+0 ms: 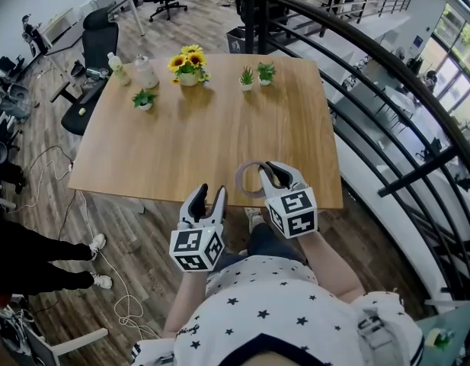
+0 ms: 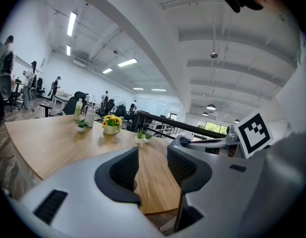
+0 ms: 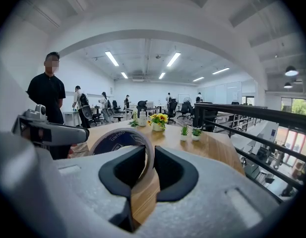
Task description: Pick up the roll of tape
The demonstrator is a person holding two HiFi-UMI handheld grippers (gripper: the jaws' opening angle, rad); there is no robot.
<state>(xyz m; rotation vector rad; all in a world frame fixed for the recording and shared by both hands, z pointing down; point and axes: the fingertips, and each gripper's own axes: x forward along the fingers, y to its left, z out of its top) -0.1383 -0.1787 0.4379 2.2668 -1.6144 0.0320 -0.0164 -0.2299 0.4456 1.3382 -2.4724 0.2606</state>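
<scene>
- My left tongs [image 2: 153, 158] stand slightly apart. Their black ribbed pads are bare, with only wood grain showing between them.
- My right tongs [image 3: 149, 155] pinch the wall of the tape [image 3: 124, 142], a thin beige ring with a dark blue inner face. It stands upright at the table's near edge, and its print is too blurred to read.
- Ahead of both lies the smooth wooden table [image 1: 181, 128].
- Farthest off are sunflowers [image 1: 188, 61] in a white pot, small plants [image 1: 247, 76] and bottles [image 1: 145, 72].
</scene>
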